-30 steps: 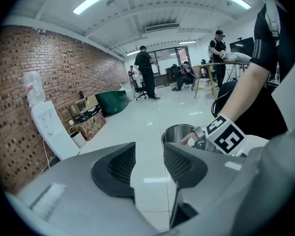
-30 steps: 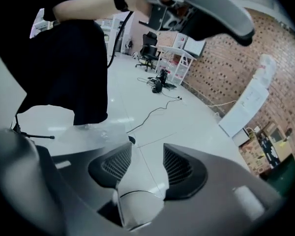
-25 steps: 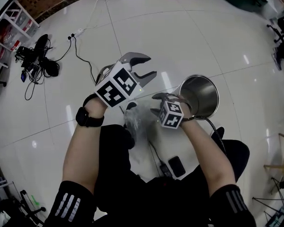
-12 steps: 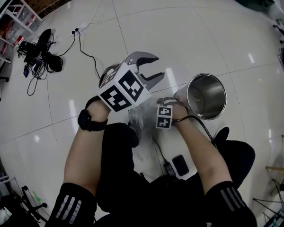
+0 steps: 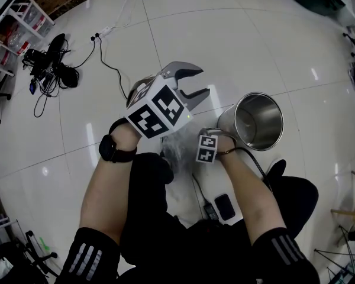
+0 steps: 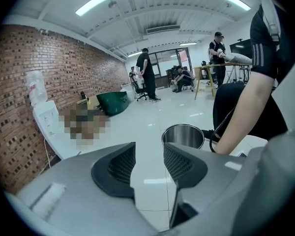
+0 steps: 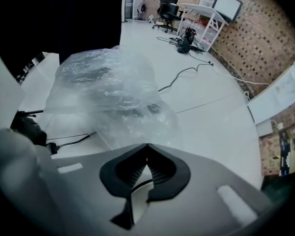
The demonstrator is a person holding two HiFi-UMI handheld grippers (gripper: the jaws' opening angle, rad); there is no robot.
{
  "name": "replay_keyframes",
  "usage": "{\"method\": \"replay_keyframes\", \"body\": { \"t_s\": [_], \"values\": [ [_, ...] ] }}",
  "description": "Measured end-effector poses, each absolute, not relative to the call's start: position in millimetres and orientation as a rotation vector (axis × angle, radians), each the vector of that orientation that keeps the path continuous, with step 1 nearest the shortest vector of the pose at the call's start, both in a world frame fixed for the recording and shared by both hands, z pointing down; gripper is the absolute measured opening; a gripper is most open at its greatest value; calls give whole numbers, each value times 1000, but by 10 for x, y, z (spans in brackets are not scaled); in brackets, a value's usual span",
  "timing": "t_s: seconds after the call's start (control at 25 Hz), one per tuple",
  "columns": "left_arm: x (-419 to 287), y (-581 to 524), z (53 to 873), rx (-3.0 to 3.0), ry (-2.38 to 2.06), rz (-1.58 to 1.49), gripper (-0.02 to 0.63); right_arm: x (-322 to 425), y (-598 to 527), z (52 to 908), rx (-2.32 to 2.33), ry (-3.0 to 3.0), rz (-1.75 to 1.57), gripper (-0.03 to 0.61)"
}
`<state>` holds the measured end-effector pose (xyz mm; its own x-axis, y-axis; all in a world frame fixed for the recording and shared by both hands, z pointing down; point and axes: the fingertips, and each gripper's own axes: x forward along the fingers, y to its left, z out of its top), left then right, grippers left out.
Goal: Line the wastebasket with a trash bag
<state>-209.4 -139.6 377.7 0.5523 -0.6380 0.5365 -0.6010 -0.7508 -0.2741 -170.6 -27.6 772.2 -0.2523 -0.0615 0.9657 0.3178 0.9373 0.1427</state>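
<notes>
1. Shiny cylindrical steel wastebasket (image 5: pixel 257 120) stands upright and open-mouthed, right of centre on the glossy white tile floor (image 5: pixel 225 34).
2. Crumpled clear plastic trash bag (image 7: pixel 108 92) lies mid-frame, just left of it.
3. Left tool (image 6: pixel 150 156): spread wide, holding nothing.
4. Right tool (image 7: pixel 146 145): tips pressed together at the bag's near edge.

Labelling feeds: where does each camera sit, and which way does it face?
Head view: on the person's head, steeply down at the floor; forearms and lap show.
Left gripper view: on the left gripper, along open jaws toward the steel wastebasket.
Right gripper view: on the right gripper, down at the clear trash bag, jaws shut on it.
Shared: head and left gripper views both show the steel wastebasket.
</notes>
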Motion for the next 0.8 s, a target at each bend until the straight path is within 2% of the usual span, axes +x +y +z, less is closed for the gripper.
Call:
{"method": "replay_keyframes", "body": {
  "t_s": [0.24, 0.32, 0.36, 0.44, 0.52, 0.64, 0.68, 0.76, 0.8],
  "values": [
    [-1988, -1408, 3757, -2712, 1067, -972, 173, -1723, -334, 7495, -160, -1861, -353, 15],
    [-1969, -1396, 3769, -2712, 1057, -982, 173, -1660, -286, 7560, -210, -1815, -367, 170],
    [-1969, -1394, 3774, -2711, 1056, -987, 173, -1619, -256, 7614, -240, -1785, -382, 212],
    [-1979, -1403, 3780, -2710, 1061, -990, 173, -1552, -197, 7722, -284, -1738, -409, 256],
    [-1985, -1413, 3778, -2712, 1068, -989, 173, -1520, -140, 7815, -306, -1714, -413, 262],
    [-1979, -1430, 3772, -2713, 1069, -990, 173, -1520, -89, 7926, -312, -1704, -396, 257],
    [-1978, -1437, 3771, -2714, 1070, -991, 173, -1528, -89, 7944, -304, -1706, -391, 227],
    [-1984, -1452, 3778, -2715, 1072, -993, 173, -1563, -105, 7949, -280, -1723, -383, 64],
    [-1990, -1457, 3785, -2715, 1072, -994, 173, -1587, -113, 7944, -267, -1734, -378, 25]
  ]
}}
